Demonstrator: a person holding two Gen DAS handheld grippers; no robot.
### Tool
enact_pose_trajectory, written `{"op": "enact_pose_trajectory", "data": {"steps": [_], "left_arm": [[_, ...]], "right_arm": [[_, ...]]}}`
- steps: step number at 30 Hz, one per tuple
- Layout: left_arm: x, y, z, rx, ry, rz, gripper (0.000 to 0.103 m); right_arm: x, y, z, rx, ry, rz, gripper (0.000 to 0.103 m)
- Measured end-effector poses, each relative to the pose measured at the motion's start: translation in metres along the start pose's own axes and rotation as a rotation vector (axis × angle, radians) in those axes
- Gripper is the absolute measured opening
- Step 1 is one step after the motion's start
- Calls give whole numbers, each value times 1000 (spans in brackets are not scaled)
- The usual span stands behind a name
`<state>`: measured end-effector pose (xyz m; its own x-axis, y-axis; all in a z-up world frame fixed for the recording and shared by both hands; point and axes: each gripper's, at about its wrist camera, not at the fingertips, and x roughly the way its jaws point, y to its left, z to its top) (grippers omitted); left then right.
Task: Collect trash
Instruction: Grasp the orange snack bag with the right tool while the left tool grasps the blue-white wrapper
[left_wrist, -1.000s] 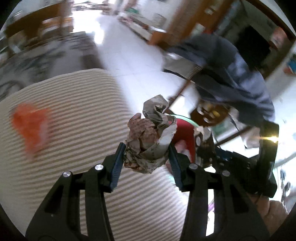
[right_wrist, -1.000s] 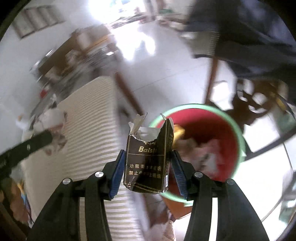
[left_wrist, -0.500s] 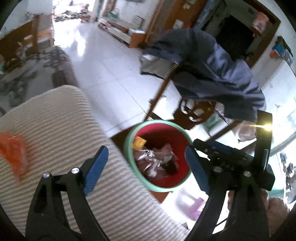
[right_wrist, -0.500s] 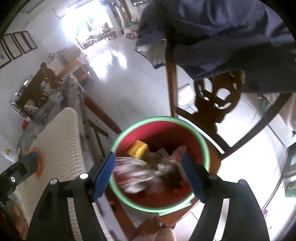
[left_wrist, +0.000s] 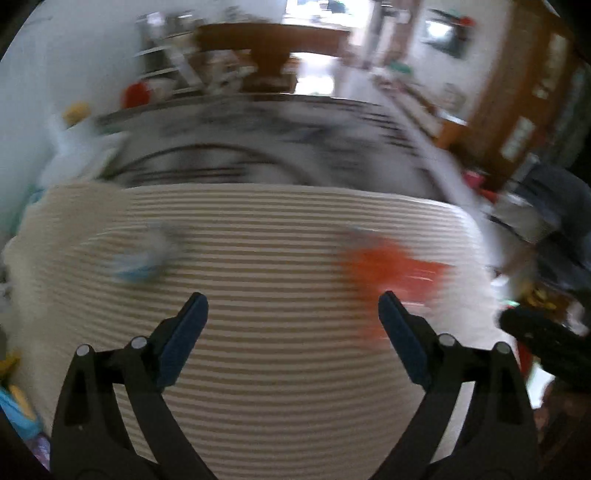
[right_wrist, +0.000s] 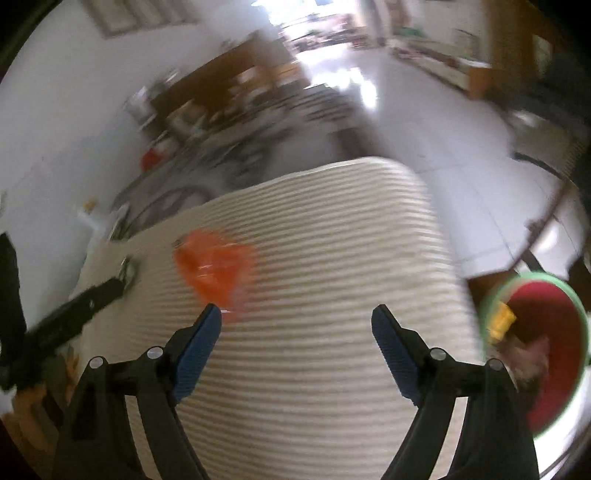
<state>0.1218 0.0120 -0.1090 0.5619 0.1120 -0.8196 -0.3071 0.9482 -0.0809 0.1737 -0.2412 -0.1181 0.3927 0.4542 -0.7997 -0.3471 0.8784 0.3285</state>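
Left-wrist view first: your left gripper (left_wrist: 290, 314) stands wide apart with nothing between the pads, its jaws having just been opening. On the ribbed mat (left_wrist: 280, 369), the blurred pale-blue scrap (left_wrist: 142, 258) lies ahead and left of the fingers; the orange wrapper (left_wrist: 391, 266) lies ahead and right, just past the right fingertip.

Right-wrist view: your right gripper (right_wrist: 297, 325) is likewise spread and empty, jaws just opened. The orange wrapper (right_wrist: 216, 267) sits just beyond its left fingertip, so I judge this hand nearer it; leave the blue scrap to the left. The red bin (right_wrist: 546, 343) waits off the mat's right edge.
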Motion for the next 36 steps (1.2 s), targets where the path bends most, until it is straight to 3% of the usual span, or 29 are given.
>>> {"op": "enact_pose_trajectory", "data": {"steps": [3, 5, 10, 12, 13, 14, 15, 16, 17, 19, 28, 30, 31, 32, 34, 36], "left_arm": [[16, 54, 12, -43, 16, 89, 91], [31, 79, 18, -50, 49, 105, 91], [65, 94, 24, 44, 105, 116, 91], [76, 96, 25, 73, 119, 115, 88], [81, 97, 25, 72, 129, 110, 76], [87, 98, 25, 67, 147, 101, 68], [90, 100, 24, 63, 167, 93, 51], [95, 101, 23, 61, 187, 86, 43], [93, 101, 22, 67, 176, 85, 41], [86, 95, 19, 87, 154, 71, 24], [14, 68, 15, 82, 20, -61, 18], [-2, 60, 13, 69, 0, -95, 18], [-5, 57, 14, 61, -6, -108, 18], [-10, 55, 13, 54, -14, -119, 18], [-24, 50, 10, 55, -35, -124, 19], [-35, 46, 5, 56, -42, -123, 19]], "right_arm": [[31, 38, 15, -95, 8, -34, 83], [48, 52, 20, -134, 26, -64, 84], [97, 80, 28, -265, 116, -181, 84], [110, 81, 28, -266, 164, -203, 71], [113, 81, 26, -255, 174, -197, 56], [112, 79, 26, -238, 171, -187, 53], [108, 77, 25, -229, 162, -179, 50], [104, 76, 23, -221, 153, -164, 23], [101, 76, 22, -212, 157, -155, 5], [90, 75, 22, -177, 133, -137, 1], [31, 85, 8, -150, 28, -49, 1], [29, 86, 9, -145, 19, -54, 5], [32, 86, 12, -145, 19, -64, 18], [34, 88, 15, -152, 14, -76, 49], [39, 99, 24, -220, -45, -137, 81], [58, 119, 35, -365, -55, -229, 81]]}}
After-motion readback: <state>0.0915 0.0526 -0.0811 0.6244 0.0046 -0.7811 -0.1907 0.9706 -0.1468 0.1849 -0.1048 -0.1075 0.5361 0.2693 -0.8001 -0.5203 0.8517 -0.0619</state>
